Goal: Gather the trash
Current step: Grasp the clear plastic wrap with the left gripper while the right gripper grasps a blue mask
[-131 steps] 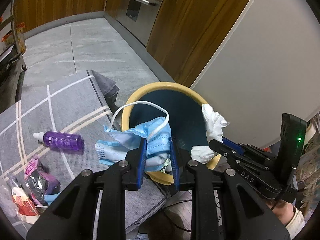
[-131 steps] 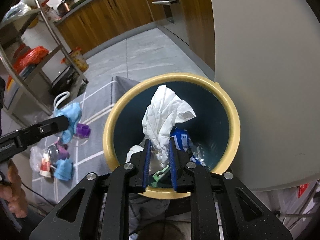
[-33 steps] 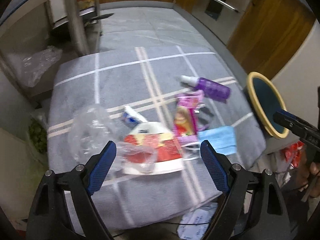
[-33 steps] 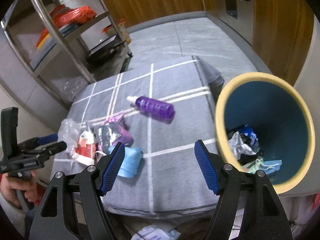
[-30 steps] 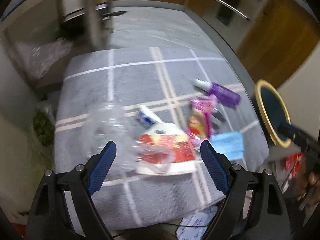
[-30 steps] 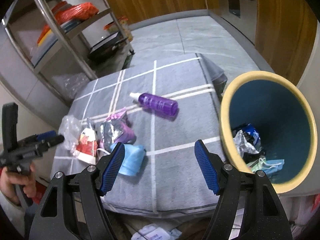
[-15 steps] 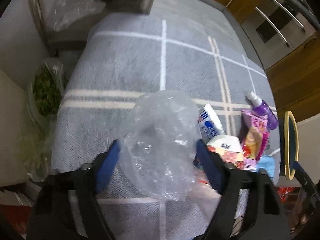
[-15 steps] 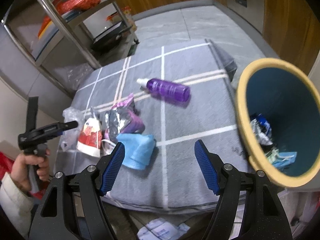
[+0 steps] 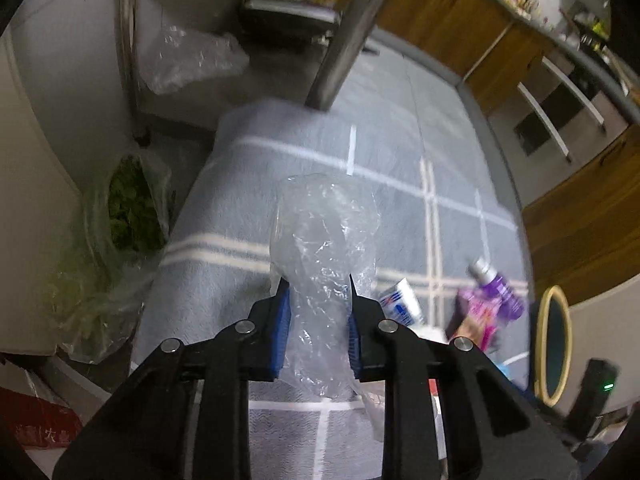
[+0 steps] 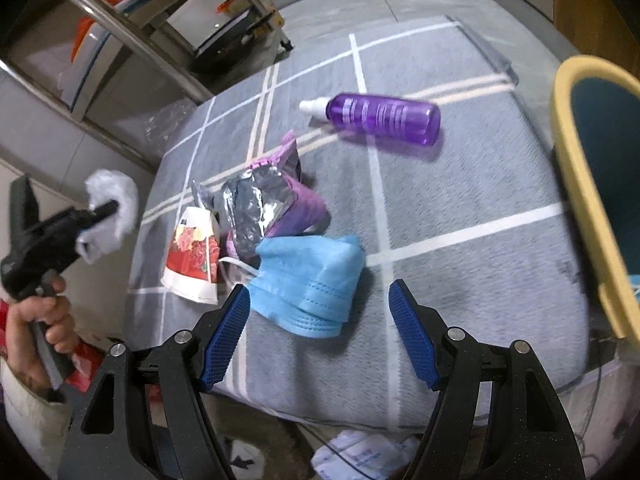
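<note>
Both wrist fisheyes look steeply down, close over the grey checked cloth (image 9: 224,280), which both views share.

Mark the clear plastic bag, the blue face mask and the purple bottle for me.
clear plastic bag (image 9: 324,240), left wrist view, on its crinkled middle above the pads.
blue face mask (image 10: 310,280), right wrist view, on the middle of its pleated front.
purple bottle (image 10: 384,118), right wrist view, on the middle of its body.

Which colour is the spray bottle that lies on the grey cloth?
The spray bottle is purple with a white nozzle. The right wrist view shows it best.
</note>
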`<act>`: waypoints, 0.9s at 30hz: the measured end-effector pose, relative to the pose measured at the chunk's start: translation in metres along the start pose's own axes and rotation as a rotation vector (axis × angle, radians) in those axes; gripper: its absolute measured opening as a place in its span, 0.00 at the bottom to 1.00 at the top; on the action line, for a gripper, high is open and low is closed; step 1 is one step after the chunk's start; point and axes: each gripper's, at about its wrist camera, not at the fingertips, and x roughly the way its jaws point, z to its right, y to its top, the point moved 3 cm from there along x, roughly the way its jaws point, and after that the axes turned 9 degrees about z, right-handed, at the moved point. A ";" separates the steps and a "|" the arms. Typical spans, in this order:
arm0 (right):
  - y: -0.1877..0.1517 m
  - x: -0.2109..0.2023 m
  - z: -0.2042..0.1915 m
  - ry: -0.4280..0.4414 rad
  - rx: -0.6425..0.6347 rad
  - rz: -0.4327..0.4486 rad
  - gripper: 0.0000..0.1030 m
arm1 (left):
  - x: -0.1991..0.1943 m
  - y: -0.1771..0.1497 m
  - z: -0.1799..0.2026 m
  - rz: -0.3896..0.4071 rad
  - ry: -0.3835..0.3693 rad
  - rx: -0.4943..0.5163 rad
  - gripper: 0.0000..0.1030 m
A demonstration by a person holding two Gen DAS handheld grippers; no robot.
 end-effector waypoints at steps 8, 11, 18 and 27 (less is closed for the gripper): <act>-0.007 0.017 0.006 0.029 0.047 -0.030 0.37 | -0.022 0.015 0.038 0.055 -0.087 0.026 0.22; -0.007 0.011 0.005 0.026 0.026 -0.020 0.32 | -0.026 0.017 0.057 0.068 -0.106 0.058 0.22; -0.006 -0.021 0.016 -0.001 0.001 0.034 0.28 | -0.035 0.015 0.099 0.076 -0.167 0.113 0.22; 0.010 -0.082 0.038 -0.036 -0.019 0.152 0.28 | -0.041 0.002 0.158 0.066 -0.239 0.195 0.22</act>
